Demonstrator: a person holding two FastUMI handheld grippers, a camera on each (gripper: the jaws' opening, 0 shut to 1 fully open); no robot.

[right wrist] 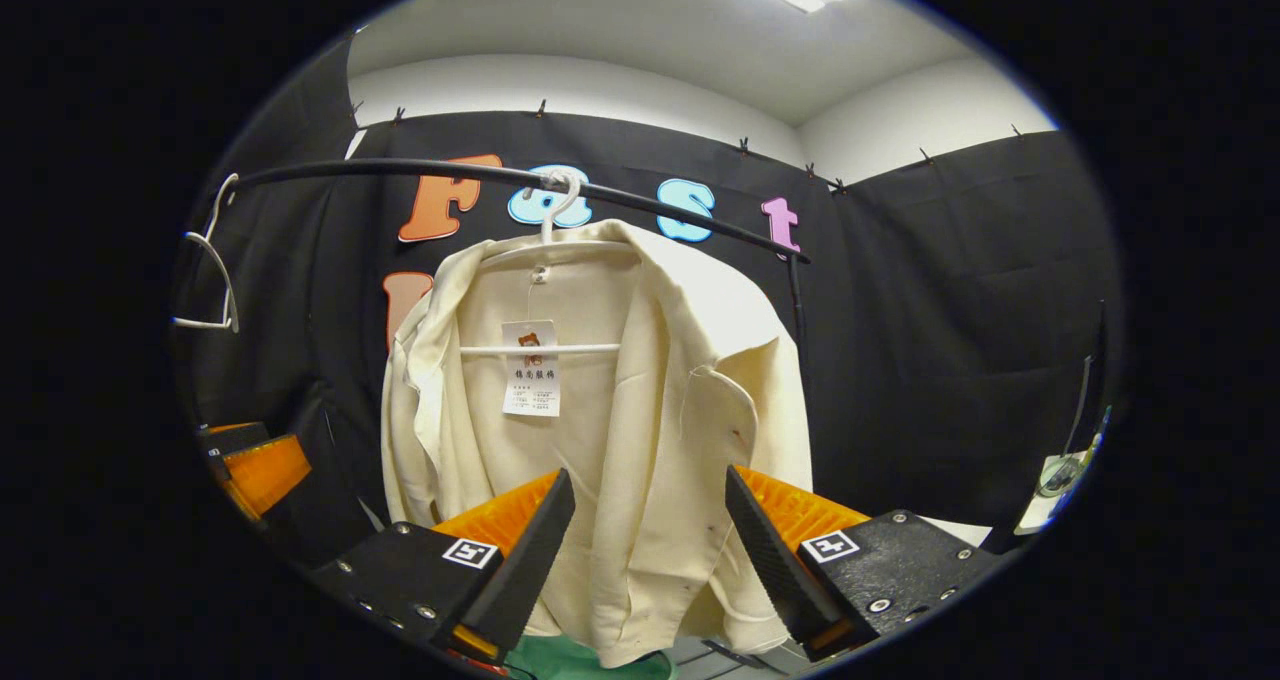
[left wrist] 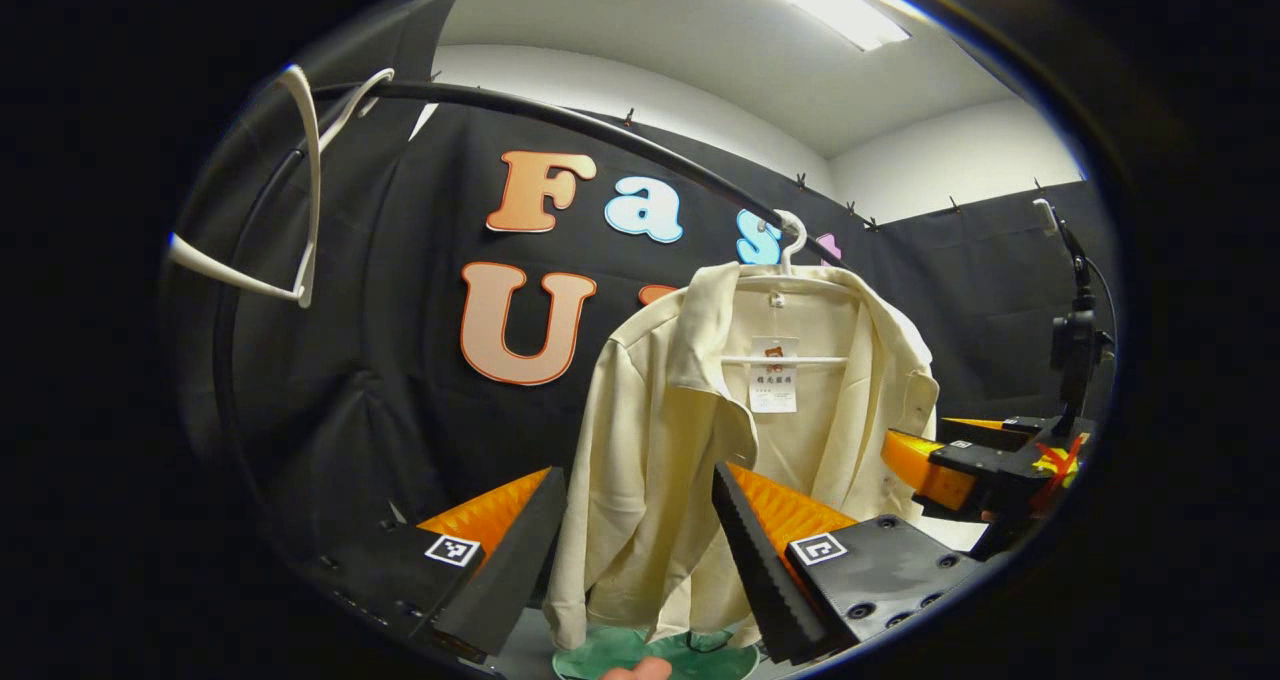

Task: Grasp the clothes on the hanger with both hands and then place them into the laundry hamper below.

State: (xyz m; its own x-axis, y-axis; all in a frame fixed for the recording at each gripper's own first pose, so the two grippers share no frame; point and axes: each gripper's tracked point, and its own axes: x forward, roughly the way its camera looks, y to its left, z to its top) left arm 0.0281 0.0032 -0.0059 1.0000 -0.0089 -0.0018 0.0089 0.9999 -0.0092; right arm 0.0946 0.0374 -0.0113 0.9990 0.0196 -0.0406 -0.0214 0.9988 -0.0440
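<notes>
— Where is the shirt [left wrist: 690, 430]?
— On a white hanger [right wrist: 545, 260] on the black rail [right wrist: 660, 205], above the green hamper [left wrist: 650, 652].
— And the fingers?
— The left gripper [left wrist: 640, 550] and the right gripper [right wrist: 650, 550] are both spread wide, short of the cloth, grasping nothing.

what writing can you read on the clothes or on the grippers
White paper tag hanging inside the cream collared jacket: lines of print, too small and blurred to read.
Square black-and-white markers on the right gripper: block patterns, no letters or numbers.
So no text on these can be read.
</notes>
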